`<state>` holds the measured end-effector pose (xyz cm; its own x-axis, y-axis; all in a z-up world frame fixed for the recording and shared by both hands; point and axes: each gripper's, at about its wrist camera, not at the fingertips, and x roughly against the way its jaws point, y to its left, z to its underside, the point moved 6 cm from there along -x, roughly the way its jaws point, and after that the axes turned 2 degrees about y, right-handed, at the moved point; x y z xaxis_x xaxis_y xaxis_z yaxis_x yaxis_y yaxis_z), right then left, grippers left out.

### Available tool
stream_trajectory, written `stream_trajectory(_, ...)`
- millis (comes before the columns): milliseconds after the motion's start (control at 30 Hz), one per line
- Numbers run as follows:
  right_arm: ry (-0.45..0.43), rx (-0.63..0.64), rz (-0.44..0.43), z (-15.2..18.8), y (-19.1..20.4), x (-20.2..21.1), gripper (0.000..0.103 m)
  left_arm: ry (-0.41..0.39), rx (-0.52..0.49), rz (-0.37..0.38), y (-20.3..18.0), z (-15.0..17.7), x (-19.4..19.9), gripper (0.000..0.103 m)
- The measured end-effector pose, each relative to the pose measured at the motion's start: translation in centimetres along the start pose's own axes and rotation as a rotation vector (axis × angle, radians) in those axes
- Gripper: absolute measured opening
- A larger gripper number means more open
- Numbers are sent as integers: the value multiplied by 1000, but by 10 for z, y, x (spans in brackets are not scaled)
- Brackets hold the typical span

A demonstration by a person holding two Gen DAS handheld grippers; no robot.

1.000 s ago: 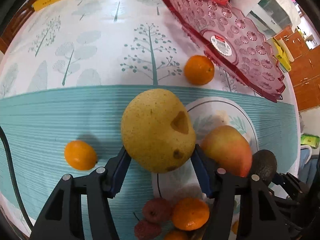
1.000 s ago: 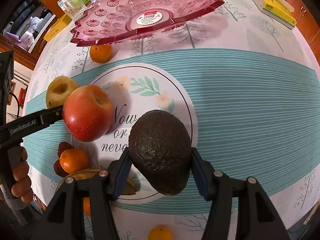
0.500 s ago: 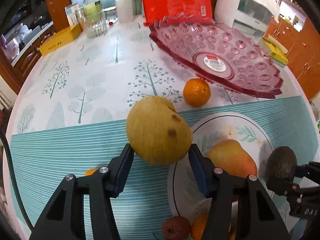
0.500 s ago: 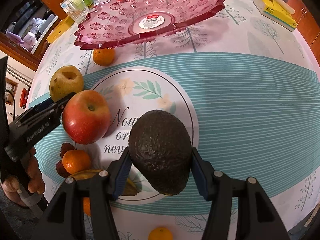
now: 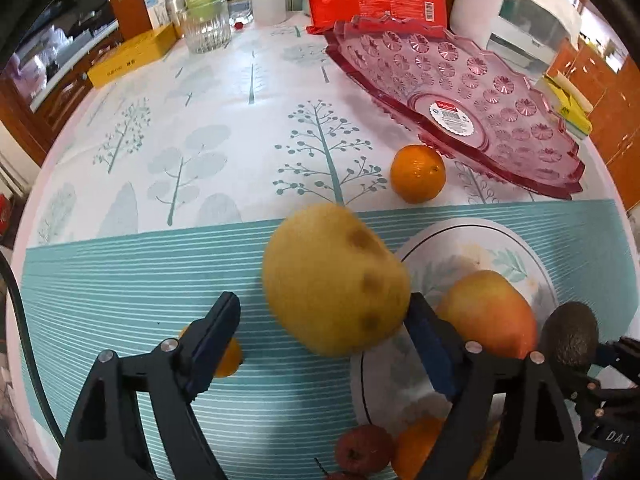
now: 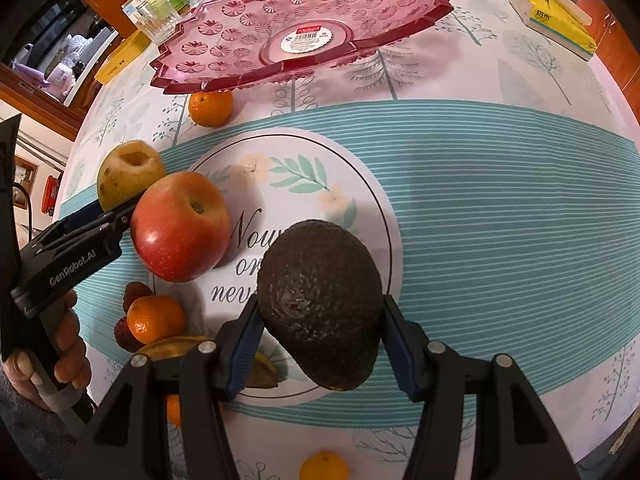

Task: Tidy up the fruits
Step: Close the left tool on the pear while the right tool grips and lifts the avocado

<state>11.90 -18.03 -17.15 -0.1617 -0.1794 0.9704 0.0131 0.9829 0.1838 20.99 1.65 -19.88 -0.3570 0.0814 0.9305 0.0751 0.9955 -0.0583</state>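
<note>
Left wrist: our left gripper [image 5: 324,342] jaws just sprang wide, pear [image 5: 334,280] loose beside apple [image 5: 486,312] | right wrist: right gripper [image 6: 320,344] clamps avocado [image 6: 320,304]; pink tray [image 6: 304,20] beyond apple, empty.

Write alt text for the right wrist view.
The right gripper holds a dark avocado above a printed tablecloth. To the left lie a red apple and yellow pear; beyond stands an empty pink tray.

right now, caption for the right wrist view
Right gripper holds a dark avocado above the printed tablecloth, red apple alongside.
</note>
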Motion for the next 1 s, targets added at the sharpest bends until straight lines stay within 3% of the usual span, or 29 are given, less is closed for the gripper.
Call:
stream_trajectory(267,9,-2,4,1,-1,-2,57,21,1,-8,2,-3,-5,82)
stream_trajectory(367,9,-2,5,1,-1,-2,57,32,-20,-11,2,0,-6,75)
stream_trajectory(533,8,-8,6,1,-1,-2,57,32,25,37,9,3,-3,74)
stream_trajectory(633,10,-8,4,1,0,-3,57,35,8,14,8,6,-1,74)
stream_trajectory(800,-15,11,-10,-2,5,8,57,19,-4,22,-1,6,21,73)
stream_trajectory(1000,-102,81,-18,-14,23,43,57,-53,-61,31,-20,-19,69,73)
